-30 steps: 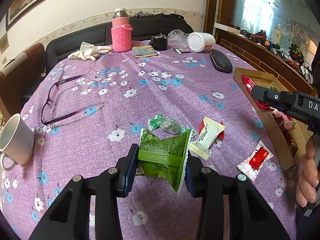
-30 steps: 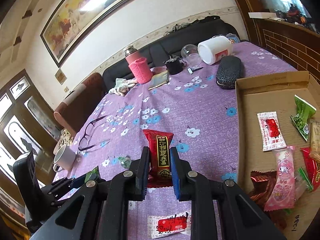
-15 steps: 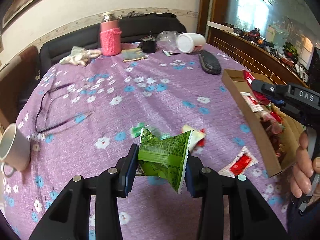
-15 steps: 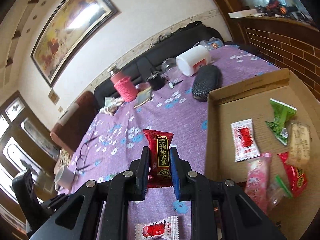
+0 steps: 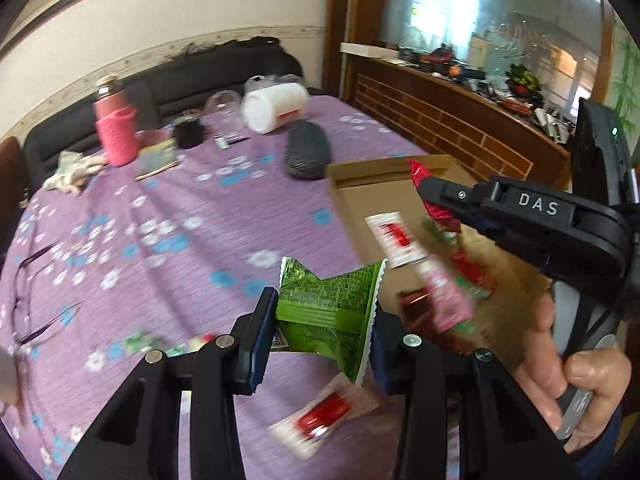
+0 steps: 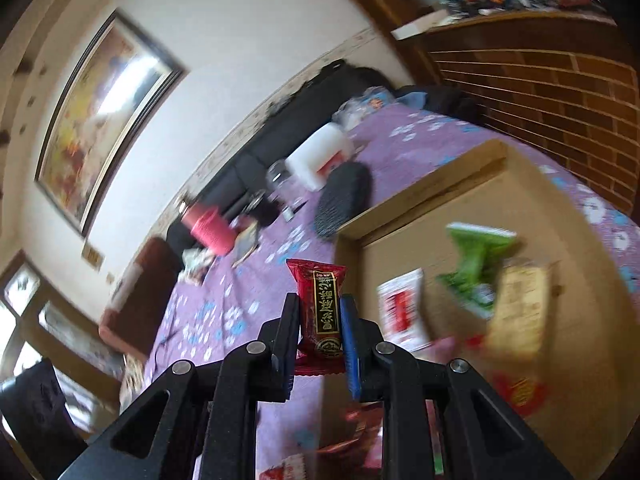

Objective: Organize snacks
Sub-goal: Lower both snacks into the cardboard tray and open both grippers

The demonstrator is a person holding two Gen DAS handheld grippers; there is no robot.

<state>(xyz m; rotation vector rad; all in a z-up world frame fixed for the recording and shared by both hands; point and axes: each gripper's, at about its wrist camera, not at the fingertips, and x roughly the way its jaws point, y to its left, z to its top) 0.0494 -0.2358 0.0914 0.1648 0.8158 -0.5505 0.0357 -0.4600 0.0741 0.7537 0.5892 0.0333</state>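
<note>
Both grippers have swung from the table toward the box [image 5: 360, 184] at 2 o'clock, left gripper [image 5: 322, 334] clamping the green packet [image 5: 328, 304], right gripper [image 6: 319, 320] pinching the red packet [image 6: 320, 308] over the box edge, drops likely next.

A cream wall [image 6: 248, 52] with a patterned border carries a large framed painting [image 6: 100, 120], a black sofa [image 5: 224, 64] runs along its foot, and a brick-faced wooden counter [image 5: 448, 120] stands under a bright window [image 5: 460, 4] at the right.
</note>
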